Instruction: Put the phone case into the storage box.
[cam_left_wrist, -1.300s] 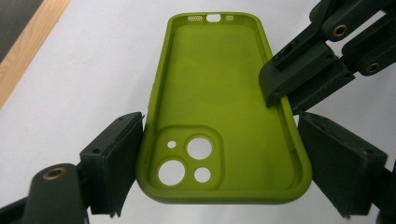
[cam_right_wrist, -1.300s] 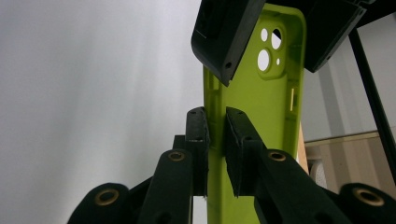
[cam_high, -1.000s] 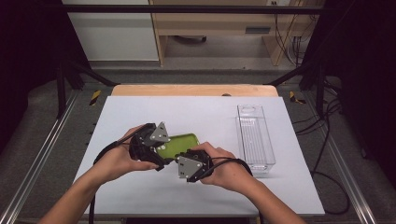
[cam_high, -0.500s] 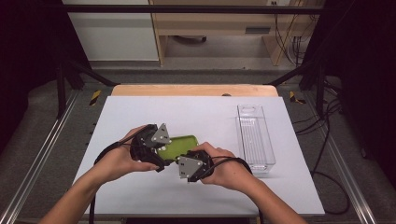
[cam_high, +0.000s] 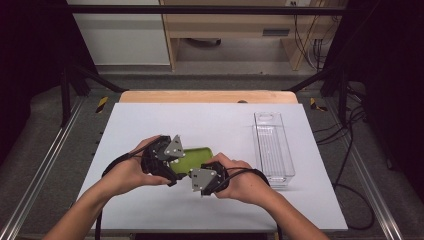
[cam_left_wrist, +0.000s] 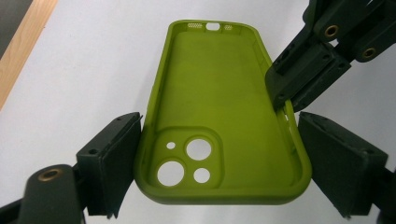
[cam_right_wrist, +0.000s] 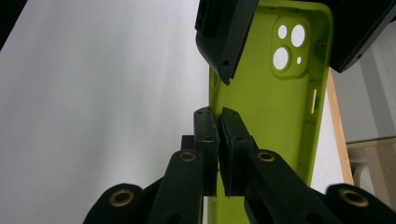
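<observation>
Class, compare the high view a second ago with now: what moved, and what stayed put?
Nothing visibly moved. The green phone case sits at the same spot on the table, the left hand-held gripper straddling its camera end and the right hand-held gripper pinching its side wall. The clear bin is unmoved.

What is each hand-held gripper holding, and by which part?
Right hand-held gripper pinches the green phone case by one long side wall. Left hand-held gripper straddles its camera-hole end; contact cannot be told.
</observation>
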